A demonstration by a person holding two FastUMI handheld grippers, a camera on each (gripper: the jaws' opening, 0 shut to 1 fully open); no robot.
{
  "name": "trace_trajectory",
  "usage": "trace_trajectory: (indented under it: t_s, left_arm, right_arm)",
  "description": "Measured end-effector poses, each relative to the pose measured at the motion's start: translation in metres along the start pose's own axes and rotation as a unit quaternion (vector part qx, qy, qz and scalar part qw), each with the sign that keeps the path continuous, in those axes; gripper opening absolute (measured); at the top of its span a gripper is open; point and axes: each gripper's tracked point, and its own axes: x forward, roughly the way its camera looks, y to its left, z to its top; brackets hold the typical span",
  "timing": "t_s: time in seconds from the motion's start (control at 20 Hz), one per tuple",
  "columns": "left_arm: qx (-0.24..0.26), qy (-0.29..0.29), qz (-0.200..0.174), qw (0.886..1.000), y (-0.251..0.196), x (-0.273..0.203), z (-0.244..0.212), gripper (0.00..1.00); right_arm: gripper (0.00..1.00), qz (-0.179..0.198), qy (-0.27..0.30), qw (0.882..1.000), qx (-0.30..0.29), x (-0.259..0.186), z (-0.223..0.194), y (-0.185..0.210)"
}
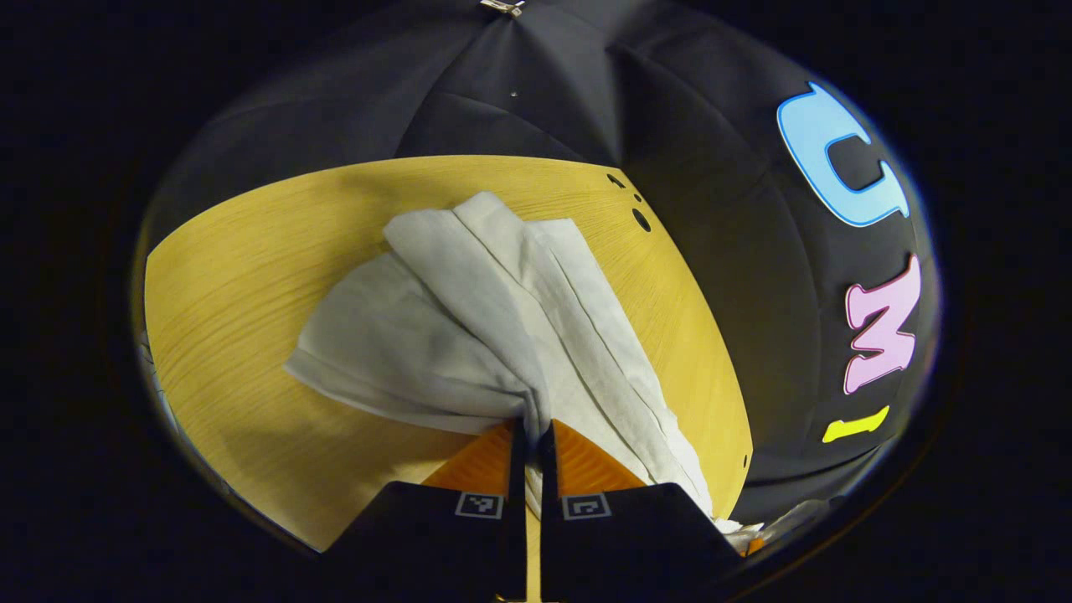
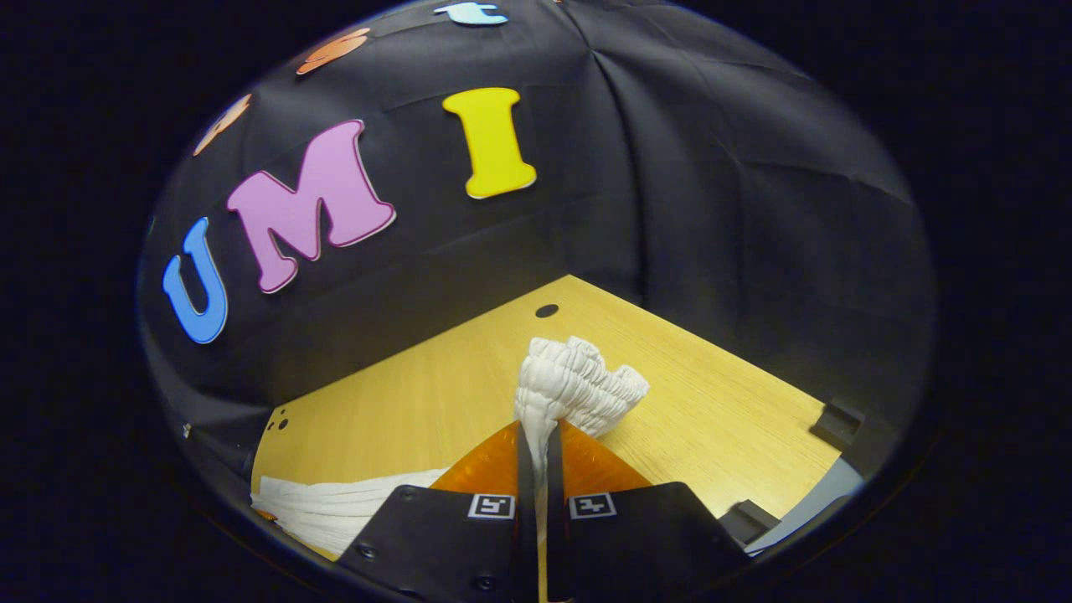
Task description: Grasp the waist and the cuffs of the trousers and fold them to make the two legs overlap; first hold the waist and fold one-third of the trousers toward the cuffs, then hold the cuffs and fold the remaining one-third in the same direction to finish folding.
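Both grippers pinched the white trousers (image 1: pixel 469 318): left gripper (image 1: pixel 531 440) on a cuff end, right gripper (image 2: pixel 536 440) on the gathered waist (image 2: pixel 574 381); cloth looked light, limp, best held at hems.

Trousers (image 1: pixel 469 318) lie on the table (image 1: pixel 234 285), pinched in both jaws.

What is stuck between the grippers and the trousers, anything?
Nothing visible. The left gripper is already shut on the trousers, with cloth pinched straight between its fingers. The right gripper is shut on the gathered waistband. The table beside the waistband looks bare.
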Motion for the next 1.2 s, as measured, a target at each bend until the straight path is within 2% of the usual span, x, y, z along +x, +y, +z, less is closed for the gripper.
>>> trace_trajectory:
  t_s: [0.3,0.5,0.75,1.0,1.1,1.15,1.2]
  left_arm:
    - [-0.019,0.001,-0.002,1.0,0.007,-0.013,-0.016,0.11]
    - [-0.015,0.003,-0.006,1.0,0.005,-0.011,-0.019,0.11]
    - [-0.014,0.005,-0.012,1.0,0.006,-0.012,-0.021,0.11]
    - [0.002,0.012,-0.016,1.0,0.006,-0.01,-0.022,0.11]
    - [-0.001,0.012,-0.019,1.0,0.006,-0.01,-0.023,0.11]
    - [-0.002,0.012,-0.021,1.0,0.006,-0.01,-0.022,0.11]
    - [-0.003,0.012,-0.021,1.0,0.006,-0.009,-0.024,0.11]
  right_arm:
    - [0.09,0.079,-0.022,0.995,-0.062,-0.022,0.013,0.102]
    - [0.08,0.147,-0.015,0.98,-0.131,-0.037,-0.013,0.178]
    - [0.09,0.225,0.03,0.952,-0.206,-0.053,-0.08,0.254]
    - [0.09,0.254,0.089,0.924,-0.273,-0.051,-0.159,0.295]
    - [0.09,0.266,0.106,0.908,-0.306,-0.054,-0.188,0.306]
    - [0.03,0.271,0.117,0.899,-0.322,-0.052,-0.201,0.31]
    - [0.09,0.277,0.131,0.891,-0.336,-0.053,-0.217,0.313]
